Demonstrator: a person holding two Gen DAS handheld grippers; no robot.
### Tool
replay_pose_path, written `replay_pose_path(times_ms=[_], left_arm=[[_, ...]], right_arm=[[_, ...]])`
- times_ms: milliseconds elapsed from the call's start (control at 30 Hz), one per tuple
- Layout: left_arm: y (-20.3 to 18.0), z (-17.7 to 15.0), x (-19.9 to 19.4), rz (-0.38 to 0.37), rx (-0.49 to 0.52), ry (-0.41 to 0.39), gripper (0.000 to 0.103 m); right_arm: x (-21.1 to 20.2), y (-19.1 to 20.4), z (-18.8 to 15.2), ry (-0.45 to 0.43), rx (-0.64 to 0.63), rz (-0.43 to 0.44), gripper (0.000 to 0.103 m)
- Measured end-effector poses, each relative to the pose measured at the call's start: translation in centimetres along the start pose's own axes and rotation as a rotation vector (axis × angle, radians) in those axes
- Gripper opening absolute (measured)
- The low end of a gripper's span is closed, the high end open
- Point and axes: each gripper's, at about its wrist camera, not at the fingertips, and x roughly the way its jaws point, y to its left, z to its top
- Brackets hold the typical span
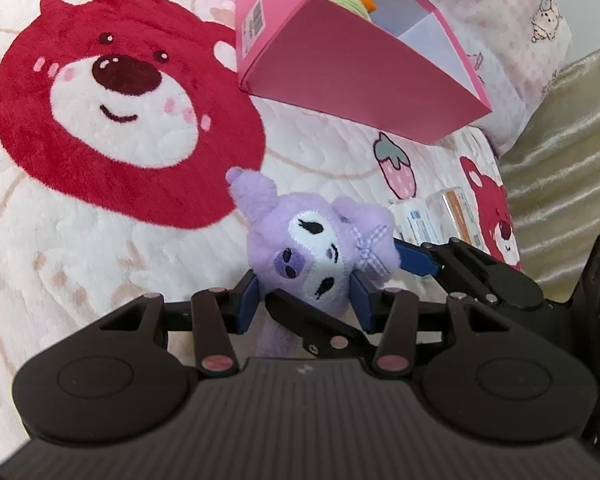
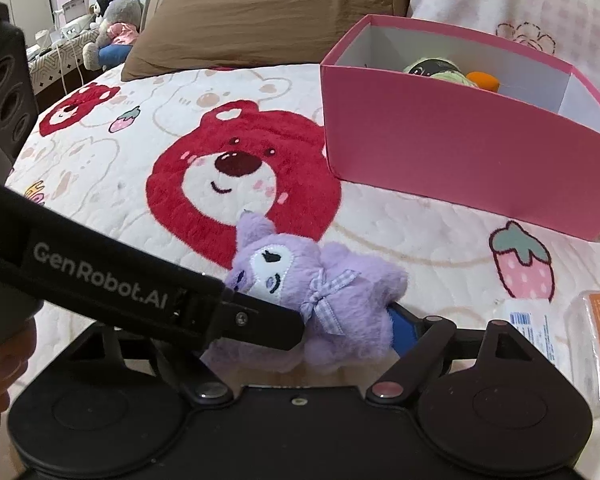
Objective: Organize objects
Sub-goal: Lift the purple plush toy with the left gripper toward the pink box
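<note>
I'm working the pick-up step on the purple plush toy [image 1: 312, 248], which is lying on the bear-print blanket [image 1: 80, 240] just in front of the pink box [image 1: 364, 80]. My left gripper [image 1: 304, 300] is closing on it: in the left wrist view its two blue pads are sitting on either side of the toy's head, touching the fur, so I'm judging the jaws as clenched on the plush rather than merely framing it. My right gripper [image 2: 340, 332] is lying alongside the same toy; in the right wrist view one blue finger [image 2: 402, 324] is showing just behind the plush, and the other is hidden under the left gripper's arm, which crosses in front of the toy, so I cannot tell how those jaws are standing.

The box is standing open near the pillows, already holding a green plush [image 2: 440, 70] with something orange [image 2: 484, 79] beside it, and there is free space at its near end. A few small packaged items [image 2: 596, 344] are waiting on the blanket to the right, well apart from the box.

As I'm reading it, the task is partly done: some things boxed, the purple toy in hand, the packets untouched. The next move is calling for a lift clear of the blanket, a carry up over the box's near wall, and a release into the free space. I'm also thinking the two grippers are crowding each other, so the right one needs to back off first
</note>
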Motion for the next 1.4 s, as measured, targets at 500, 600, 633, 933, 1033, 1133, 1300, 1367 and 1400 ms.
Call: replay_pose_path(times_ms=[500, 600, 633, 933, 1033, 1133, 1300, 1367, 1400], left_arm=[[-3.8, -0.6, -2.6, 0.029, 0.052, 0.030, 0.046], [-5.0, -0.6, -3.3, 0.028, 0.077, 0.015, 0.047], [-5.3, -0.7, -3.5, 0.026, 0.082, 0.007, 0.047], [-8.1, -0.1, -5.8, 0.009, 0.107, -0.029, 0.048], [-9.0, 0.4, -6.3, -0.004, 0.119, -0.038, 0.048], [-9.9, 0.7, -6.7, -0.005, 0.125, -0.044, 0.048], [-11.5, 1.5, -7.5, -0.011, 0.123, -0.044, 0.048], [-12.1, 1.8, -7.9, -0.005, 0.132, -0.046, 0.048], [-12.6, 1.8, -8.1, -0.001, 0.143, -0.056, 0.048]], right_arm=[[-3.4, -0.9, -0.2, 0.039, 0.071, 0.067, 0.086], [-4.3, -1.2, 0.0, 0.046, 0.094, 0.077, 0.086], [-4.6, -1.3, 0.1, 0.044, 0.097, 0.077, 0.086], [-7.6, -2.2, 1.3, 0.021, 0.104, 0.102, 0.086], [-8.6, -2.7, 1.7, 0.002, 0.111, 0.105, 0.086], [-9.4, -3.1, 2.2, -0.002, 0.101, 0.103, 0.086], [-10.5, -4.3, 3.3, 0.013, 0.130, 0.133, 0.086], [-10.9, -4.7, 3.7, 0.022, 0.143, 0.143, 0.086], [-11.1, -4.9, 3.9, 0.028, 0.149, 0.150, 0.086]])
